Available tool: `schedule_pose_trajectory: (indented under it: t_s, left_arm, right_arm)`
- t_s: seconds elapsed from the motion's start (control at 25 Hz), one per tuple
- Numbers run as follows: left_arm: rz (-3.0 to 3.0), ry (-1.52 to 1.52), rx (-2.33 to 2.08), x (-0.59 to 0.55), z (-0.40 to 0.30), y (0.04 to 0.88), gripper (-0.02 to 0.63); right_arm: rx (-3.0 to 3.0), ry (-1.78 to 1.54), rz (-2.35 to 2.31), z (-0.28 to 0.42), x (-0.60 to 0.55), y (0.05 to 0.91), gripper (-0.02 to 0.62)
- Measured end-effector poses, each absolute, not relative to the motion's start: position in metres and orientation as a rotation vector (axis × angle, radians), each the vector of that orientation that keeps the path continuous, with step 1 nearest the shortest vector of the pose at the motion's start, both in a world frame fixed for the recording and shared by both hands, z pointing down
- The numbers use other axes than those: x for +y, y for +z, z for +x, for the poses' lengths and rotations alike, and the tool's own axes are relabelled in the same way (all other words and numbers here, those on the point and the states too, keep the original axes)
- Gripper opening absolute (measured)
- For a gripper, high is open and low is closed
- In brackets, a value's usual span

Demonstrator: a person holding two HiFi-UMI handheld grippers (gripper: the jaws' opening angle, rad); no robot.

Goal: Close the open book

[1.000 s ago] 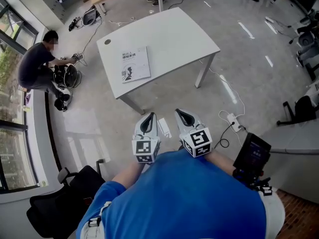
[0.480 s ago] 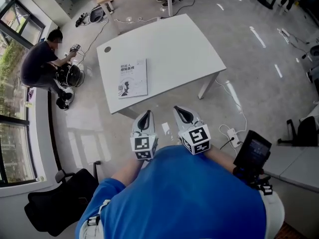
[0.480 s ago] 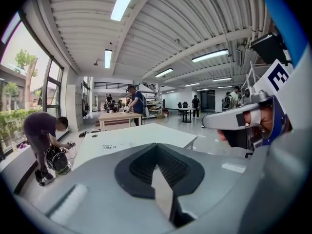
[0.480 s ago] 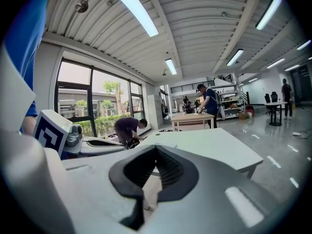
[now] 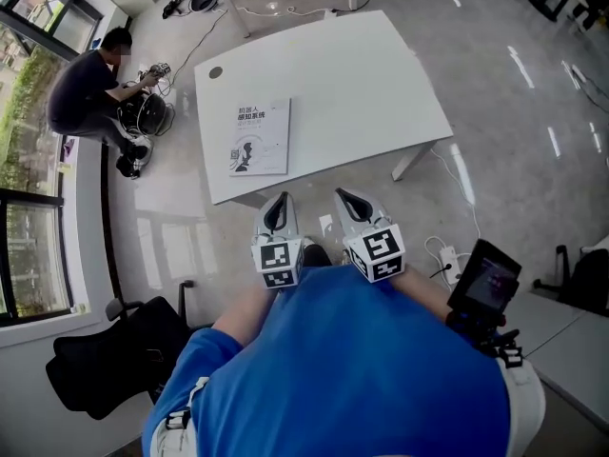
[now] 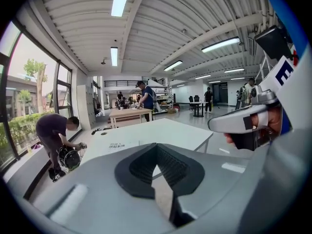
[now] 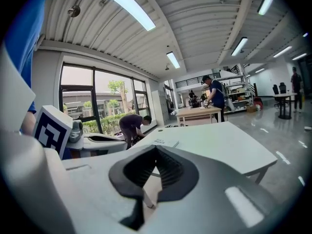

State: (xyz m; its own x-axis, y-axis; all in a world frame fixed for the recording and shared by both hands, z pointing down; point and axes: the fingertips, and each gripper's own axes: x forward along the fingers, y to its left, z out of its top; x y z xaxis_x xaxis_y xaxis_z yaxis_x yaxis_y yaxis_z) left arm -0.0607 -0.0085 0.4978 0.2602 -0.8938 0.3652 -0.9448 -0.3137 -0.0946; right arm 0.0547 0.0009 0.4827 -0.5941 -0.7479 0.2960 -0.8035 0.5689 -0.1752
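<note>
A white book (image 5: 260, 137) lies flat with its printed cover up near the front left of the white table (image 5: 371, 65). It shows small in the left gripper view (image 6: 116, 145) and in the right gripper view (image 7: 165, 142). My left gripper (image 5: 278, 205) and right gripper (image 5: 346, 199) are held side by side in front of my chest, short of the table's near edge. Both point toward the table. The left gripper (image 6: 156, 146) and the right gripper (image 7: 156, 148) are each shut, with nothing between the jaws.
A person (image 5: 95, 84) crouches on the floor left of the table, by the windows and some cables. A black chair (image 5: 105, 365) stands at the lower left. A power strip (image 5: 446, 255) lies on the floor. A dark screen device (image 5: 485, 279) sits at my right.
Both grippers and I have come closer to the table. The table and book now sit nearer and larger in the head view. The jaws stay shut.
</note>
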Motion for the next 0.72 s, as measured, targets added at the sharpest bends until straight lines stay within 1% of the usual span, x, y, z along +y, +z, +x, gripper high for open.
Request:
schedule_pose_trajectory:
  t_s: [0.48, 0.72]
  left_arm:
    - [2.328, 0.61, -1.707, -0.068, -0.088, 0.529, 0.008]
    - [2.344, 0.705, -1.636, -0.103, -0.11, 0.555, 0.008]
  right_arm:
    - [-2.533, 0.457, 1.246, 0.028, -0.06, 0.508, 0.003]
    - [-2.454, 0.501, 1.263, 0.002, -0.099, 0.521, 0.003]
